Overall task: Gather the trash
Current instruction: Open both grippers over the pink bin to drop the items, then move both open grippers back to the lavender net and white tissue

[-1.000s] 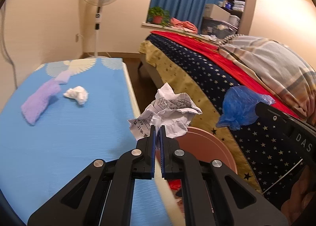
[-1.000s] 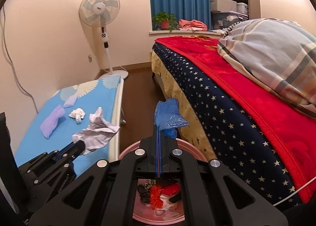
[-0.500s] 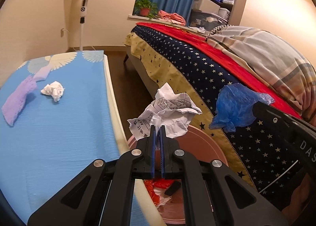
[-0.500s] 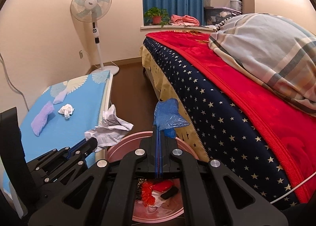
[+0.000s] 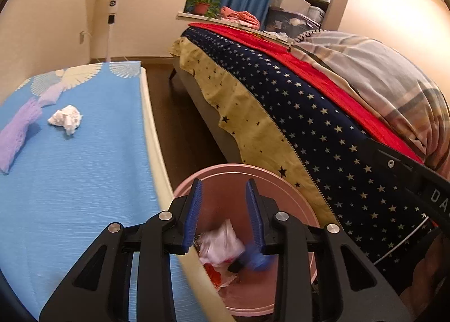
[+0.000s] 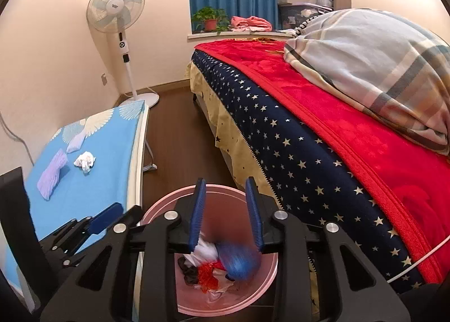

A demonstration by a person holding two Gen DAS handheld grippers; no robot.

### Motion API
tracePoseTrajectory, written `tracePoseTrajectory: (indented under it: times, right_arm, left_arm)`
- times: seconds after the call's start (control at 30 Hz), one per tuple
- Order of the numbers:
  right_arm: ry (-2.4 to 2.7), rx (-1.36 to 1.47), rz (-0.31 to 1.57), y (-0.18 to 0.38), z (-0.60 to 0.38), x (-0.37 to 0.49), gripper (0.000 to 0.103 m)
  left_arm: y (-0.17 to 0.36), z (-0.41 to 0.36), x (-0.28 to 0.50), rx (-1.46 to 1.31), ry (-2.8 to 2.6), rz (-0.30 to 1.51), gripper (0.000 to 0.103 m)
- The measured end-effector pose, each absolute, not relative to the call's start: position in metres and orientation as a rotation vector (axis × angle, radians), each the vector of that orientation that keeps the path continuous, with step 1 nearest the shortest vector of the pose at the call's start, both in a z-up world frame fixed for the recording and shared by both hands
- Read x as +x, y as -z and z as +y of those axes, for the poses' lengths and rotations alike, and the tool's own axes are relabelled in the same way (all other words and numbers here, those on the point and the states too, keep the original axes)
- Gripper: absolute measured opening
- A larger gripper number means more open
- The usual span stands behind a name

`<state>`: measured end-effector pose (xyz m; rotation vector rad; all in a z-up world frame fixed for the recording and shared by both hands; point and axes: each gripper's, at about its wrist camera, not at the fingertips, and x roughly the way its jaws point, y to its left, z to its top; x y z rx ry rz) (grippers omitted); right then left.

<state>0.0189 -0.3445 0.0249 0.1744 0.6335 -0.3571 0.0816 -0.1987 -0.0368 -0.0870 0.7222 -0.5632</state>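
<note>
My left gripper point(image 5: 223, 213) is open and empty above the pink bin point(image 5: 225, 173). The crumpled printed paper point(image 5: 220, 242) is blurred, dropping into the bin. My right gripper point(image 6: 225, 211) is open and empty over the same pink bin point(image 6: 222, 191). The blue plastic bag point(image 6: 239, 261) is blurred as it falls among red and white trash in the bin; it also shows in the left wrist view point(image 5: 257, 261). A white crumpled tissue point(image 5: 66, 119) lies on the blue-covered table point(image 5: 70, 181); it also shows in the right wrist view point(image 6: 85, 161).
A purple cloth point(image 5: 17, 131) lies left of the tissue. A bed with a starred navy cover point(image 6: 295, 159), red blanket and plaid pillow point(image 6: 374, 63) runs along the right. A standing fan point(image 6: 121, 21) stands by the far wall. Wood floor lies between table and bed.
Both grippers opened over the bin. The crumpled paper left my left gripper and the blue bag left my right gripper; both are falling into the bin.
</note>
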Motion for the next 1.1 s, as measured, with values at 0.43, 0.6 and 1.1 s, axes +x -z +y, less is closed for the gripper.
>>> tracePoseTrajectory:
  times: [0.43,0.6,1.1]
  right_arm:
    - [0.308,0.21,0.576,-0.022,-0.327,0.029,0.031]
    - [0.255,0.225,0.549,-0.019,-0.31,0.048,0.031]
    - [-0.001,0.231,0.565,0.005,-0.233,0.142,0.03]
  left_arm:
    - [0.023,-0.147,0.086,-0.123,0.441,0.641,0.026]
    - [0.02,-0.112,0.096,-0.159,0.33,0.611,0.024]
    - [0.02,-0.011,0.139,-0.184,0.007,0.546,0.024]
